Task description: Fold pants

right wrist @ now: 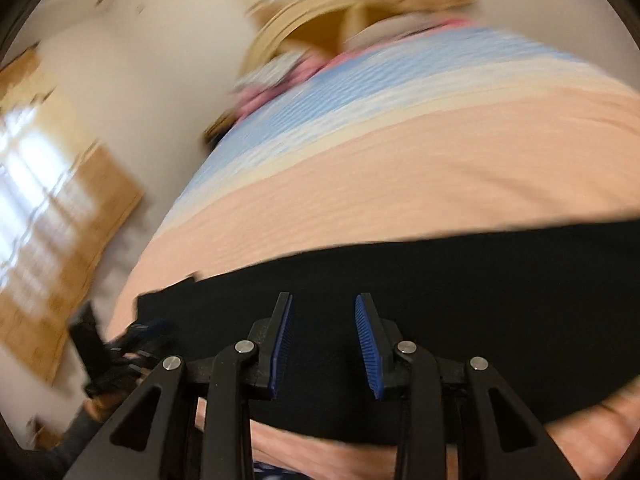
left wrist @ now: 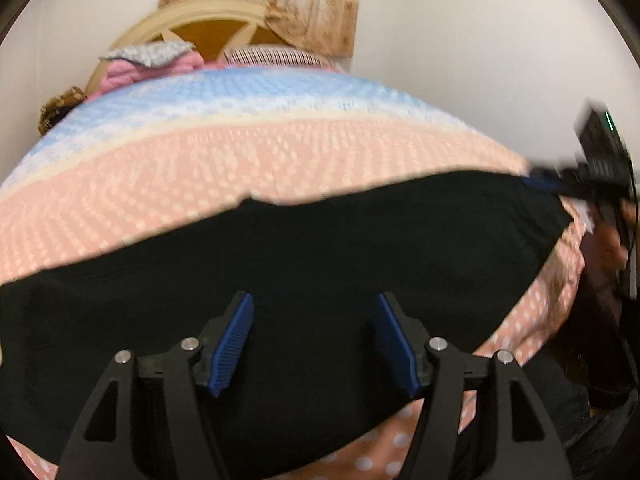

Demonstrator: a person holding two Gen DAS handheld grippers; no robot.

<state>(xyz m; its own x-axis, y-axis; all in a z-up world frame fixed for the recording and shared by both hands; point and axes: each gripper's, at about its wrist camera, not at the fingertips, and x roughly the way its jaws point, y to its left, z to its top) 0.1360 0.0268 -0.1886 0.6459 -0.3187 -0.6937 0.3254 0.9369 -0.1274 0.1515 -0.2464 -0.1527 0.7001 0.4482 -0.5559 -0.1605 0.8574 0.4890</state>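
My left gripper (left wrist: 314,344) hangs over the black soft-cloth pants (left wrist: 280,280), blue pads apart, nothing between them. My right gripper (right wrist: 324,346) is also parted, narrower, and empty. The pants lie spread flat across the near part of the peach polka-dot bedspread (left wrist: 240,160). Judgement: light, limp fabric that will sag and crease, not slip. Best hold: pinch an outer edge or corner, both layers together.

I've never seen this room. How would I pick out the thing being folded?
Find the bed, its cover striped blue and dotted peach. Across the near peach part lies a long flat garment, the pants. They are the only plain black thing on that pale, patterned cover.
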